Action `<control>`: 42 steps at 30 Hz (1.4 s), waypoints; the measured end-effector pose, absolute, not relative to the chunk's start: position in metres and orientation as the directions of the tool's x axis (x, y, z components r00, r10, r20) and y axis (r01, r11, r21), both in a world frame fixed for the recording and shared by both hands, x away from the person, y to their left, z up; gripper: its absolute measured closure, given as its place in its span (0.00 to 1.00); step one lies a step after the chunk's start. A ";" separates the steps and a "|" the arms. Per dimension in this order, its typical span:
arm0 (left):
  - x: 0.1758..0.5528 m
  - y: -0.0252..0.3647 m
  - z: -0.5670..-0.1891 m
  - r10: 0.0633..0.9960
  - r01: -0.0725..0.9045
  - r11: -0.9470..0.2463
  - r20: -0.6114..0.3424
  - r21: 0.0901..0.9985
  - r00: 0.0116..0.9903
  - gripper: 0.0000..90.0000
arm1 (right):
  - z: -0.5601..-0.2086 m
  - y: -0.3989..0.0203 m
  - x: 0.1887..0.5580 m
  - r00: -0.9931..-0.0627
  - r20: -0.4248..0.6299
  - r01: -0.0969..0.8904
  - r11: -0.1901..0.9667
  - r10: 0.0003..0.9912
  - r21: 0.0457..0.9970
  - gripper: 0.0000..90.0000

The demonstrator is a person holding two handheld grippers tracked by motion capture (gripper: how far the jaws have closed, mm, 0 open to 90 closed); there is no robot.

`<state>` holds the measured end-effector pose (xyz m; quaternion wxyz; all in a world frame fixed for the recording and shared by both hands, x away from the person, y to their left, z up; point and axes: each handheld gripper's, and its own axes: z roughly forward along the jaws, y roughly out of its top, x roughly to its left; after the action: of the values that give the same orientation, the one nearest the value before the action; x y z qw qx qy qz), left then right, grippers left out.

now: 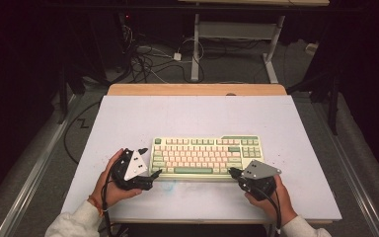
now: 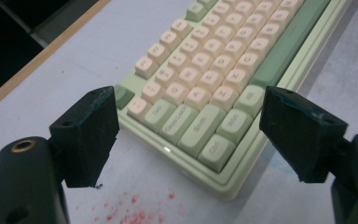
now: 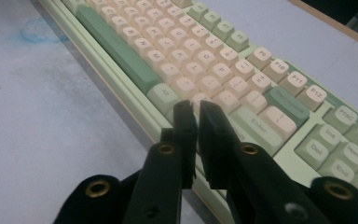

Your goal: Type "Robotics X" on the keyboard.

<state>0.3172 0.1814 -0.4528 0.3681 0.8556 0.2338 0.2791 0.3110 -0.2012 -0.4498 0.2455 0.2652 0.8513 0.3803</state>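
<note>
A pale green keyboard (image 1: 207, 157) with cream and green keys lies near the front middle of the white table top (image 1: 192, 113). My left gripper (image 1: 155, 173) is at its front left corner, jaws open wide. In the left gripper view the keyboard's corner (image 2: 205, 70) sits between and just beyond the two pads of the left gripper (image 2: 189, 95), apart from both. My right gripper (image 1: 231, 171) is at the keyboard's front right edge. In the right gripper view the right gripper (image 3: 196, 109) is shut with nothing between its jaws, its tips over the front rows of the keyboard (image 3: 214, 60).
Red specks (image 2: 130, 210) stain the table before the left corner, and a faint blue smudge (image 3: 42, 32) lies in front of the keyboard. A wooden edge (image 1: 197, 89) borders the far side. Cables and desk legs (image 1: 195, 49) stand on the floor beyond.
</note>
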 end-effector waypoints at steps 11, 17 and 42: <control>0.302 0.202 -0.466 0.642 0.267 -0.609 0.266 0.747 0.719 0.21 | -0.445 -0.178 0.345 -0.751 -0.211 0.275 0.587 0.625 0.761 1.00; 0.299 0.204 -0.468 0.644 0.279 -0.608 0.257 0.743 0.720 0.21 | -0.443 -0.161 0.365 -0.756 -0.216 0.274 0.599 0.617 0.752 1.00; 0.301 0.202 -0.472 0.633 0.286 -0.624 0.256 0.727 0.730 0.22 | -0.457 -0.135 0.394 -0.756 -0.227 0.319 0.649 0.614 0.690 1.00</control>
<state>0.3014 0.2015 -0.4716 0.3426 0.8648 0.2657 0.2532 0.3936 -0.1348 -0.4573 0.2270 0.2654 0.8792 0.3241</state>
